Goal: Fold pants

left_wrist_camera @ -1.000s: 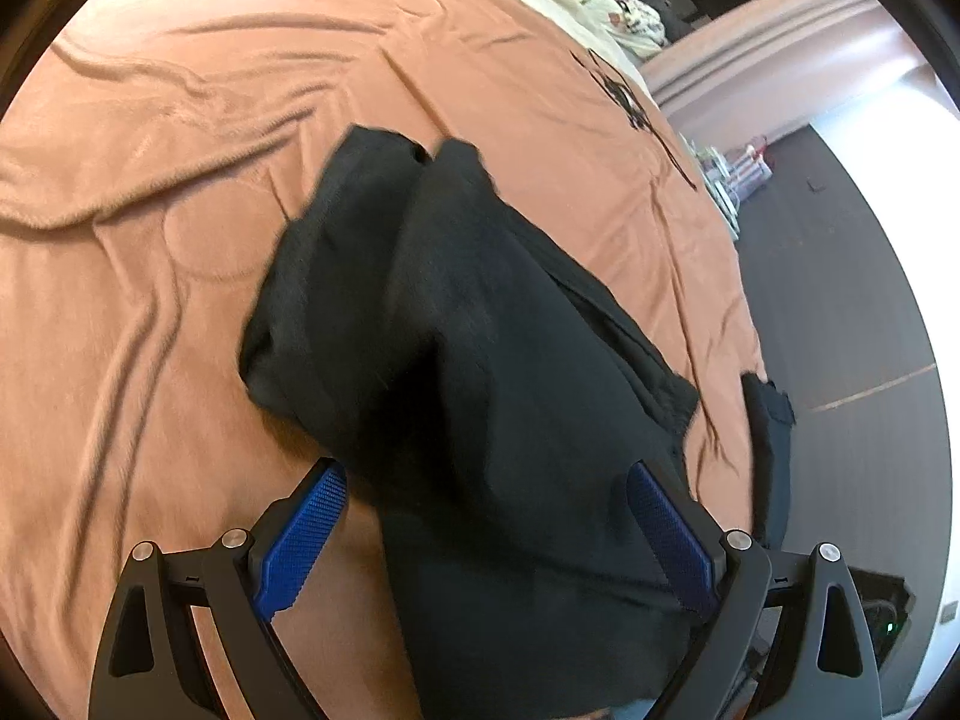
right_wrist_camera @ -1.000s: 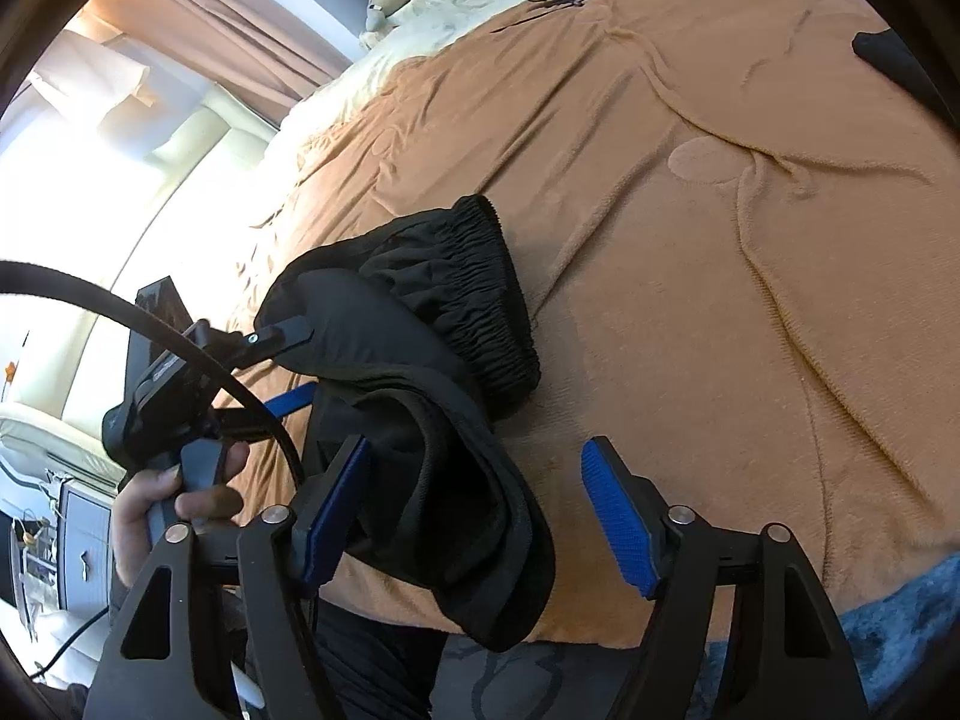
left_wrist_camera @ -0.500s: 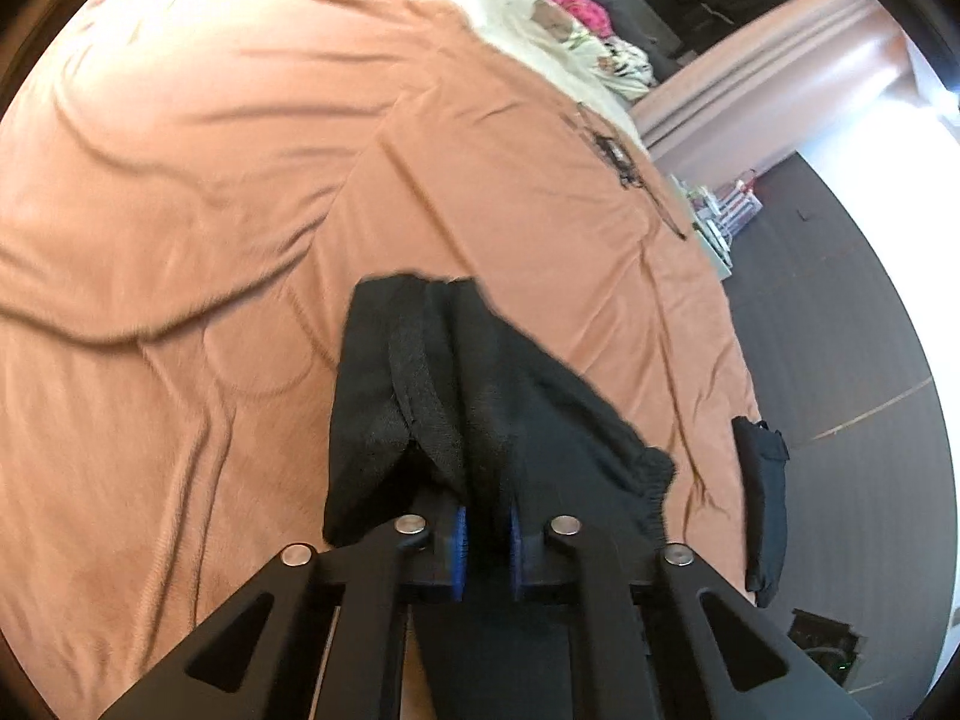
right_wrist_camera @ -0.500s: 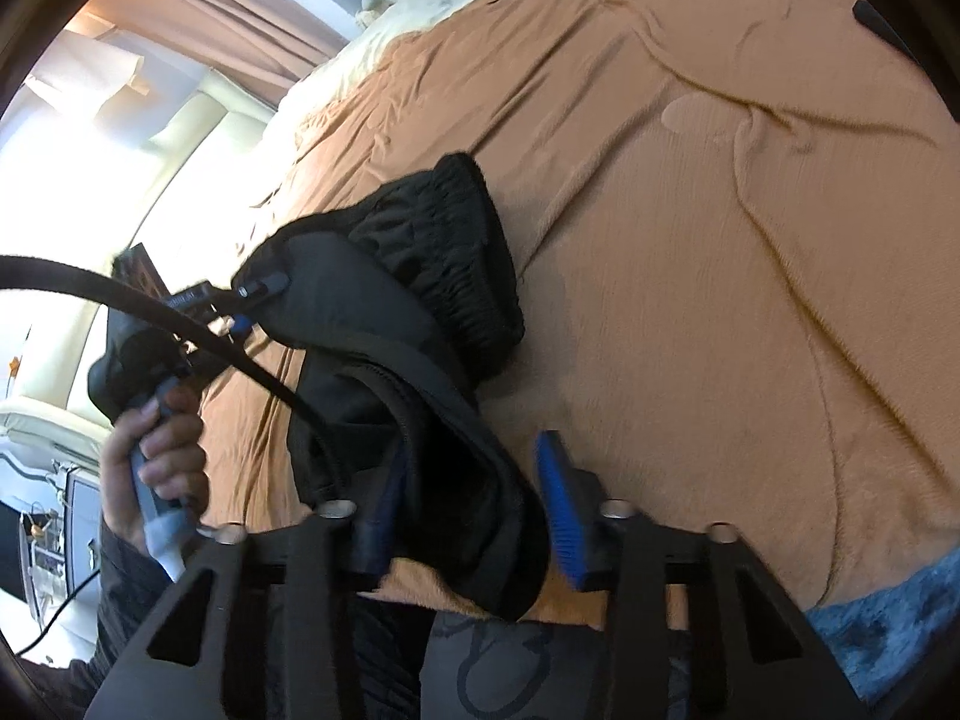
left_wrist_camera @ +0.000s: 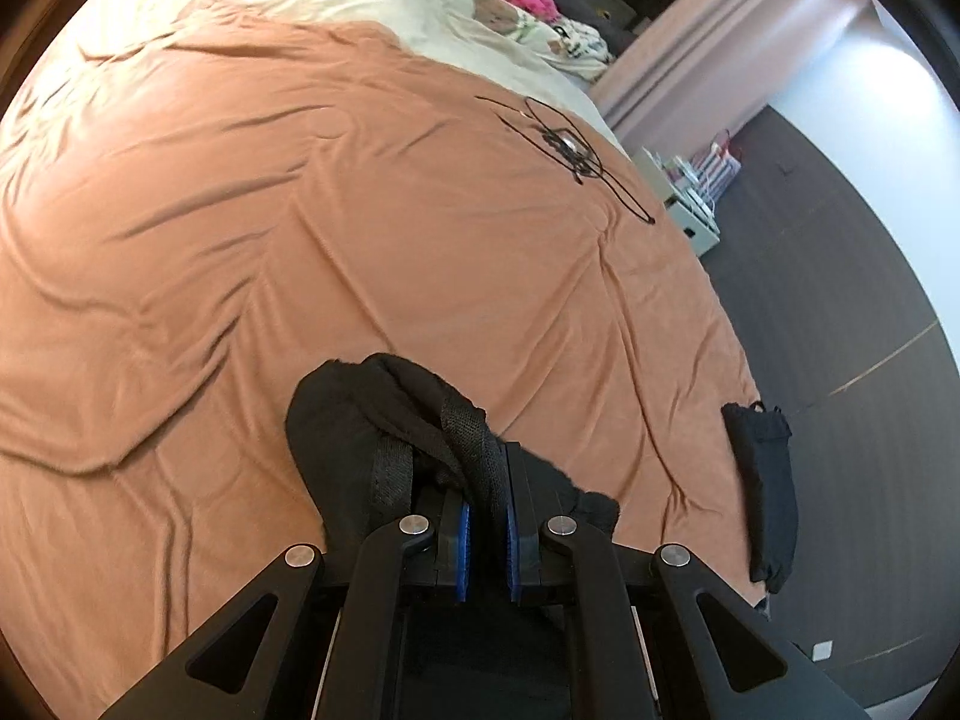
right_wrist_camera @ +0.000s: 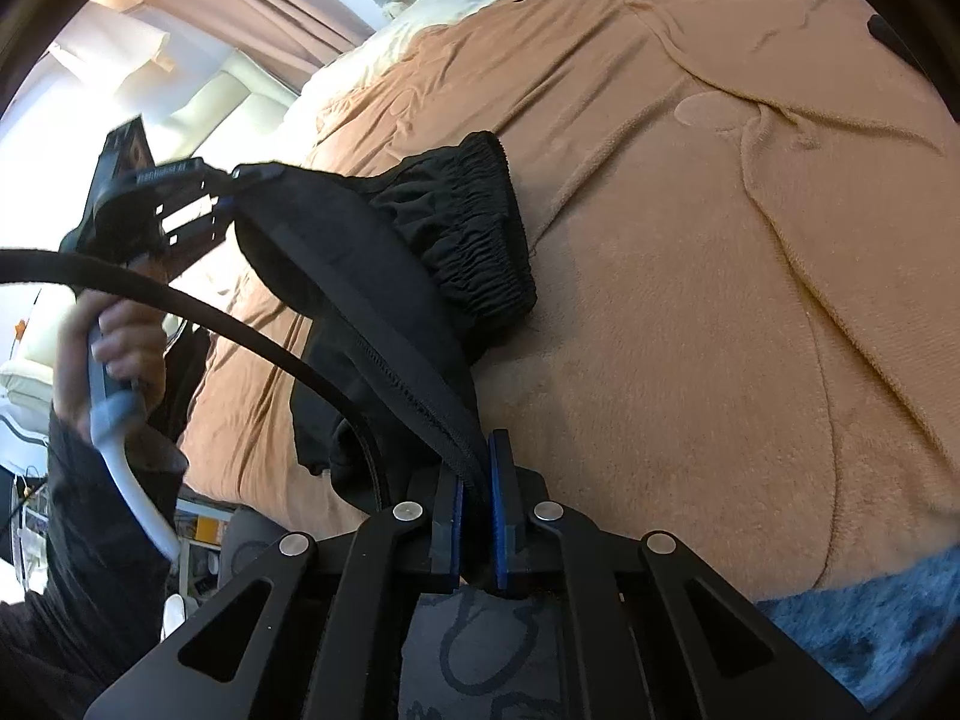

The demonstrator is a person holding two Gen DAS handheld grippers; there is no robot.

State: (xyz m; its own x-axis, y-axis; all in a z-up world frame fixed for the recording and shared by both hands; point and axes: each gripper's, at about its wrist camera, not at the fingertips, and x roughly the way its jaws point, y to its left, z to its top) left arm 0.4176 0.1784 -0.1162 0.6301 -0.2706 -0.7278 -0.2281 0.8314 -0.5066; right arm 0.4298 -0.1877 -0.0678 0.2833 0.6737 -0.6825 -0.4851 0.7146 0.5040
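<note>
The black pants (right_wrist_camera: 384, 276) hang bunched between both grippers above the near edge of a bed. The elastic waistband (right_wrist_camera: 480, 228) rests on the tan blanket (right_wrist_camera: 720, 240). My right gripper (right_wrist_camera: 477, 516) is shut on a seamed edge of the pants. My left gripper (left_wrist_camera: 486, 540) is shut on a bunched fold of the pants (left_wrist_camera: 372, 420); it also shows in the right wrist view (right_wrist_camera: 231, 201), held up at the left by a hand. The rest of the pants is hidden below the grippers.
The orange-brown blanket (left_wrist_camera: 300, 210) covers the bed. A tangled black cable (left_wrist_camera: 570, 144) lies far on it. Another black garment (left_wrist_camera: 762, 480) hangs over the bed's right edge. Pillows and soft toys (left_wrist_camera: 510, 6) sit at the head. Dark floor (left_wrist_camera: 840, 270) lies to the right.
Both grippers were open around the pants a second ago and have closed on the fabric. The pants have been lifted and pulled up off the blanket toward the bed's near edge.
</note>
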